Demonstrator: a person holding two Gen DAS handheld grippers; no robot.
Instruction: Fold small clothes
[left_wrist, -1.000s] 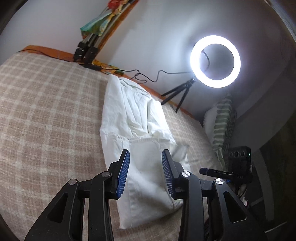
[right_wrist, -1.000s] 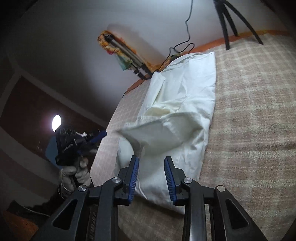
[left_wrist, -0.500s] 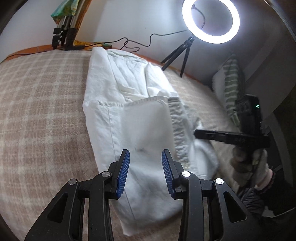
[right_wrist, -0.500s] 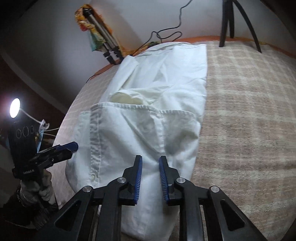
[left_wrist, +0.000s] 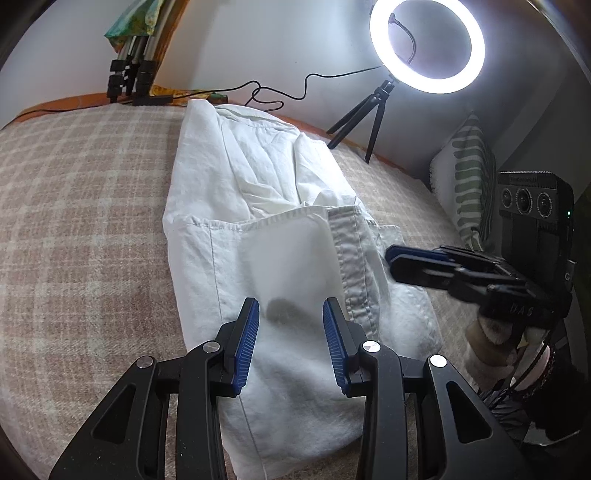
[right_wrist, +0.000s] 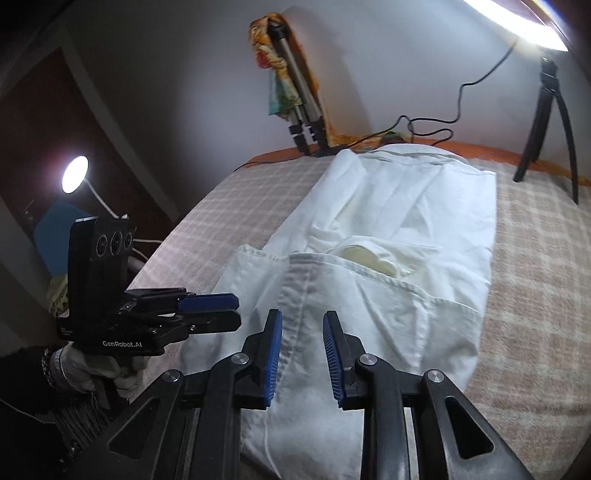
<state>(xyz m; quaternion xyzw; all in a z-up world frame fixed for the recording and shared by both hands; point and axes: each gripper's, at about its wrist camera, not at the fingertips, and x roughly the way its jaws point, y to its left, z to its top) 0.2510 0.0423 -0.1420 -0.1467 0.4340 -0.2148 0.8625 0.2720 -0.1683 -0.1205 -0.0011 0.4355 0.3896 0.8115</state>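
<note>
A white shirt (left_wrist: 266, 236) lies folded lengthwise on the checked bed cover, its near end doubled back over itself; it also shows in the right wrist view (right_wrist: 388, 258). My left gripper (left_wrist: 290, 308) is open and empty, hovering just above the near folded part. My right gripper (right_wrist: 302, 319) is open and empty above the shirt's near button-strip edge. In the left wrist view the right gripper (left_wrist: 391, 258) reaches in from the right beside the shirt. In the right wrist view the left gripper (right_wrist: 232, 310) shows at the left.
The checked bed cover (left_wrist: 81, 221) spreads to both sides of the shirt. A lit ring light on a small tripod (left_wrist: 426, 44) and a folded tripod (left_wrist: 129, 74) stand at the far wall, with a cable between. A striped cushion (left_wrist: 469, 177) lies far right.
The near end of the shirt has been laid flat over the rest. My right gripper narrowed, then opened and drew back. My left gripper stayed open and lowered toward the cloth.
</note>
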